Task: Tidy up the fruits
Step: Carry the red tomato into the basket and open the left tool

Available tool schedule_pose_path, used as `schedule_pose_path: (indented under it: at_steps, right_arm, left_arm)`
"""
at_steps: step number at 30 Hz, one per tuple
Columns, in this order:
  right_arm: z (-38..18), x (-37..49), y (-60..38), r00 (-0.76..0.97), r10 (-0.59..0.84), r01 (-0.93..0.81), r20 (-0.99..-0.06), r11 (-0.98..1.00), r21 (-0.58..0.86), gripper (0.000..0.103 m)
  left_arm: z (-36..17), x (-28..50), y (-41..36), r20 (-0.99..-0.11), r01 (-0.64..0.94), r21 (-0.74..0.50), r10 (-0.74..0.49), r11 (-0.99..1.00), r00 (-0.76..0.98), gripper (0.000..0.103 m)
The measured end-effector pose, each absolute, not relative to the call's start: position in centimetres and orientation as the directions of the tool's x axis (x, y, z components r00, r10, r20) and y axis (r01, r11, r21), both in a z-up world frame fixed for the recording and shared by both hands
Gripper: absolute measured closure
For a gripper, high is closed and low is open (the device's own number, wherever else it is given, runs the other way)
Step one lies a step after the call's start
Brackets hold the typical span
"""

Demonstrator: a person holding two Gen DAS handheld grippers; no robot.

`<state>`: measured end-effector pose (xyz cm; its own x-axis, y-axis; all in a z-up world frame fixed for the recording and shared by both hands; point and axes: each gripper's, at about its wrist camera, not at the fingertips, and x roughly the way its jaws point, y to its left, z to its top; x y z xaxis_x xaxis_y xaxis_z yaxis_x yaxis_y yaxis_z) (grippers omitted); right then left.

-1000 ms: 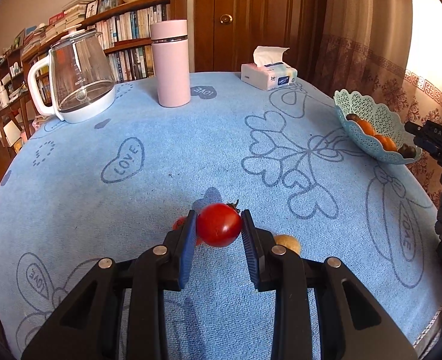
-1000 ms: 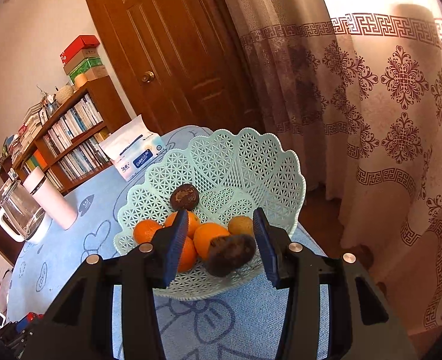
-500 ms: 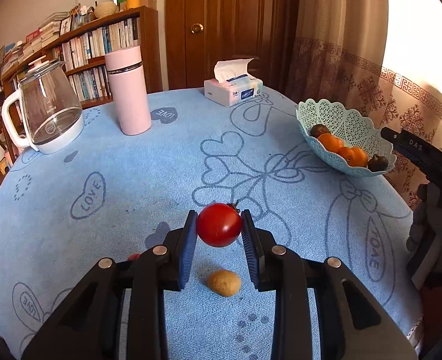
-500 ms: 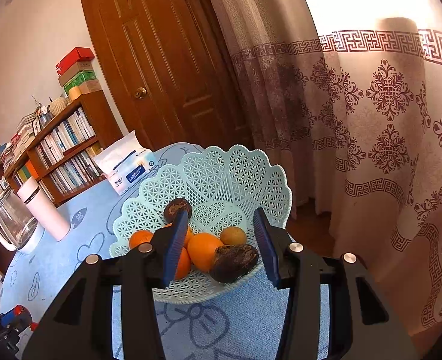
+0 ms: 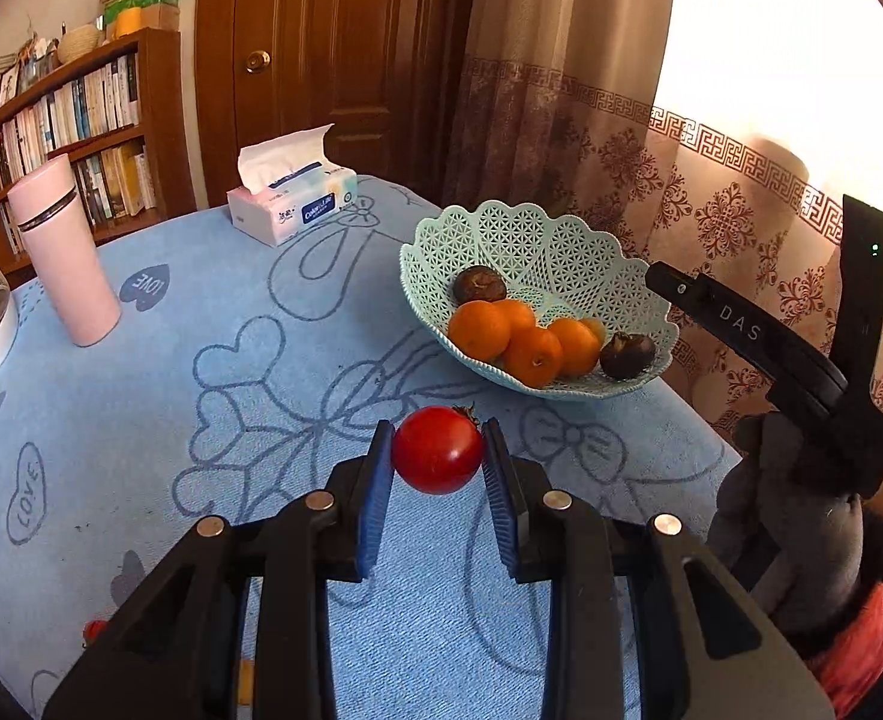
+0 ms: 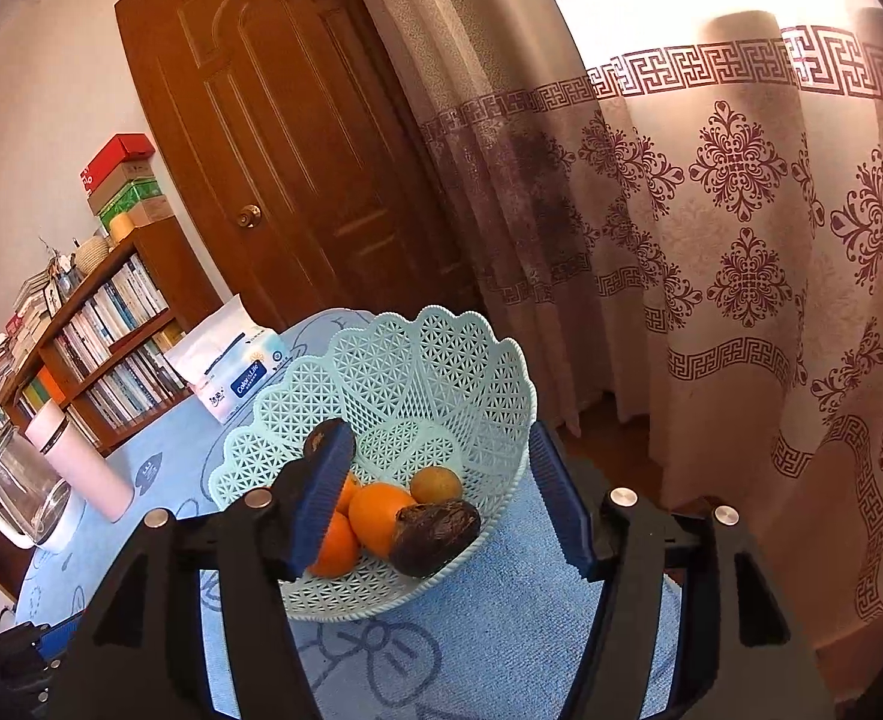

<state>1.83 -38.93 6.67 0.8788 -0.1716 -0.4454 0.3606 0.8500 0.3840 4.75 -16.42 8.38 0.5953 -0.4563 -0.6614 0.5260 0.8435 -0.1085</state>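
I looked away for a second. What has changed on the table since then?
The left gripper, shut on the tomato, carried it across the table toward the basket. The right gripper has just been opening, with nothing between its fingers; the dark fruit it framed lies in the basket. The oranges, tissue box and flask stayed put.

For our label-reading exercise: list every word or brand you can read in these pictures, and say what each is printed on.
"LOVE": inside heart shapes on the blue tablecloth.
"DAS": on the black right gripper, seen from the left wrist.
"ColorsLife": apparently, on the tissue pack; its smaller print is blurred.
Book spines and stacked boxes: too small to read.
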Motion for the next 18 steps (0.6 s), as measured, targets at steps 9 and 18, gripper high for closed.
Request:
schedule_pose_path:
  at_steps: [9, 18]
  right_arm:
    - [6.6, 1.6, -40.0, 0.877, -0.185, 0.387, -0.443, 0.819, 0.424, 0.040]
    - [6.7, 1.7, -40.2, 0.879, -0.180, 0.384, -0.442, 0.816, 0.432, 0.040]
  left_arm:
    - [7.9, 6.8, -22.0, -0.666, 0.596, -0.125, -0.512, 0.793, 0.542, 0.073]
    - [6.8, 8.2, -25.4, -0.662, 0.632, -0.108, -0.530, 0.767, 0.530, 0.072]
